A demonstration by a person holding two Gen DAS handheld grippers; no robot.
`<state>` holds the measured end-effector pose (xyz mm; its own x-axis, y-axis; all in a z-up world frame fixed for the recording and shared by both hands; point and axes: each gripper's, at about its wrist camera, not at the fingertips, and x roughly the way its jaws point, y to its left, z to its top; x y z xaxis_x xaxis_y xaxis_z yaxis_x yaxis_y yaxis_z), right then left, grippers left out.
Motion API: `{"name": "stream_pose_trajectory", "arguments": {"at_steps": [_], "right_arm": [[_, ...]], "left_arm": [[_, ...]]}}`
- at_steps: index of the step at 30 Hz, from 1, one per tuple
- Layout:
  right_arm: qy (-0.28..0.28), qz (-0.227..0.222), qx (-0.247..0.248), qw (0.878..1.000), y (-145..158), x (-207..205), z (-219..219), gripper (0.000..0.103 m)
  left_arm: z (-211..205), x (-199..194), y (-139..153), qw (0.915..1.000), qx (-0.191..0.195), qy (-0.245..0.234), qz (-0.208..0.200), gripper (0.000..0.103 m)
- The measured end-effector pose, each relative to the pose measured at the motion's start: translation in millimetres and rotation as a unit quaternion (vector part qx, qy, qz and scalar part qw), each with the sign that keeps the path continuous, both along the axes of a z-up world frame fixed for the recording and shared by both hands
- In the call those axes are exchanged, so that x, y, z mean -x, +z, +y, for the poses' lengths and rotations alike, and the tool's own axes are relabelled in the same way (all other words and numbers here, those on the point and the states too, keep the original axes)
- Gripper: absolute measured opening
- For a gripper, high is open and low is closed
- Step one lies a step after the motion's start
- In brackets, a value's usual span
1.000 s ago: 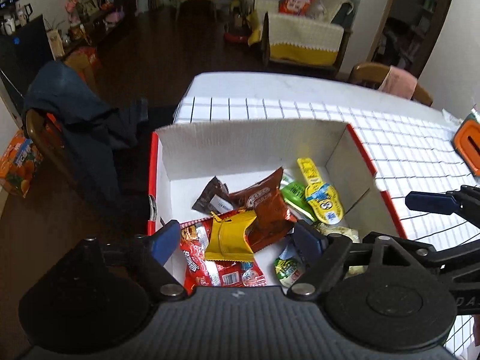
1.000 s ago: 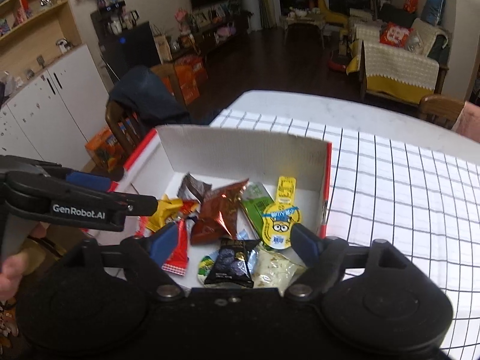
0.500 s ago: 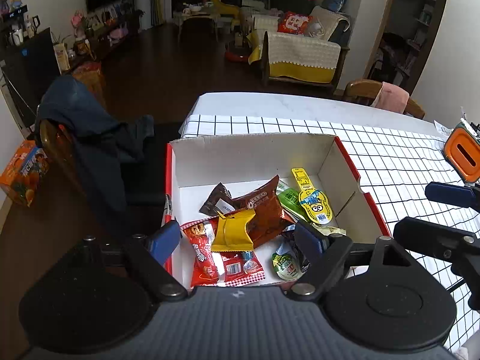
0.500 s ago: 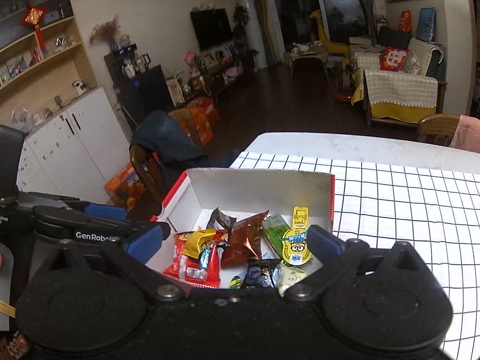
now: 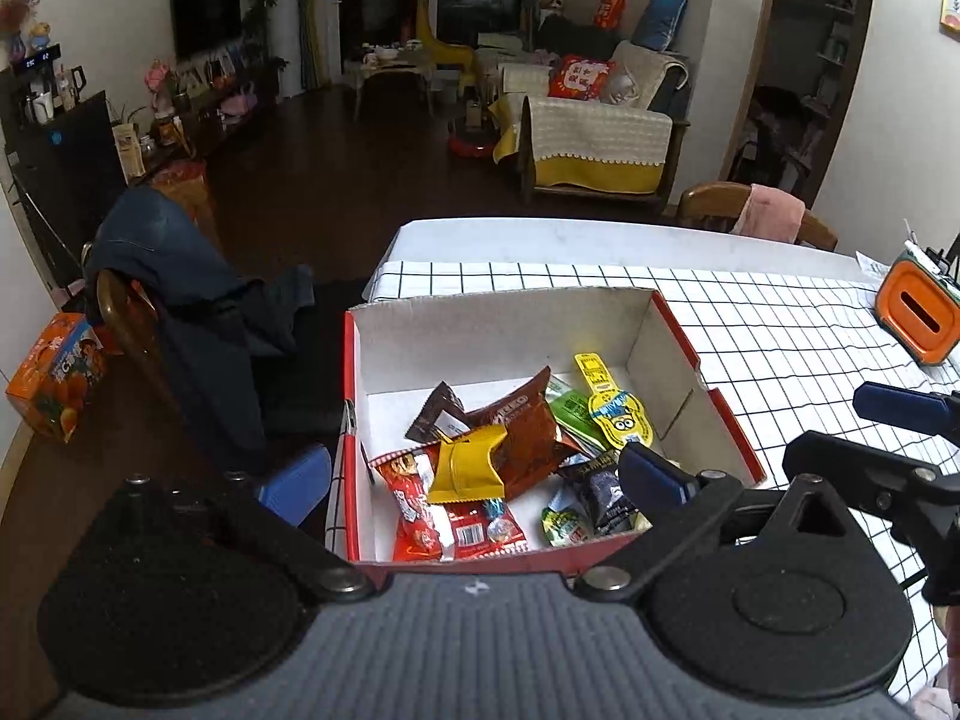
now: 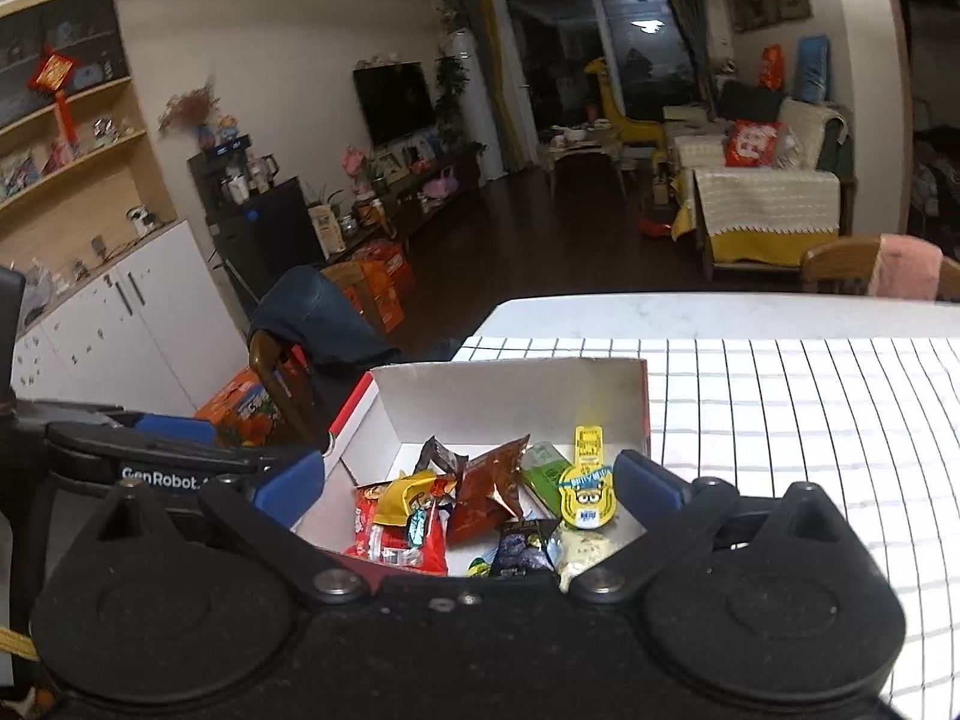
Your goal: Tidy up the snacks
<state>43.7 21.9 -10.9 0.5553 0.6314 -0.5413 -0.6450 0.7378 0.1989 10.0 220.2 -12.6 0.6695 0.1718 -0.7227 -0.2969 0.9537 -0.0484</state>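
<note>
Hand-held gripper [image 6: 150,468] marked "GenRobot", beside snack box [image 6: 510,387].

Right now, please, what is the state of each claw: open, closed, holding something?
Left claw: open, holding nothing; its jaws have just been opening.
Right claw: open, holding nothing; it also just opened.

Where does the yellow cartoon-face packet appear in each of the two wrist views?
Left wrist: yellow cartoon-face packet, right of centre, near the box's right wall.
Right wrist: same packet, lower centre, just left of the right fingertip.
Shared landmark: the brown packet lying beside it.
</note>
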Motion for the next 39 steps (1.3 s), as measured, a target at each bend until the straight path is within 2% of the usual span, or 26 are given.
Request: {"name": "stream_pose_trajectory", "arguments": {"at_steps": [7, 13, 25, 39], "right_arm": [[-0.019, -0.016, -0.011, 1.000, 1, 8, -4, 0.103], [-0.025, 0.001, -0.004, 1.000, -3, 5, -1, 0.103], [-0.036, -0.002, -0.004, 0.999, -7, 9, -1, 0.103], [-0.041, 0.003, -0.012, 0.999, -9, 10, -4, 0.103]], "left_arm": [[-7, 9, 2, 0.9999, 0.008, -0.008, -0.002, 0.103], [-11, 13, 3, 1.0000, -0.002, -0.002, -0.005, 0.103], [-10, 19, 4, 0.9998, -0.005, 0.015, -0.014, 0.103], [-15, 22, 1, 0.9999, -0.002, 0.012, -0.004, 0.103]]}}
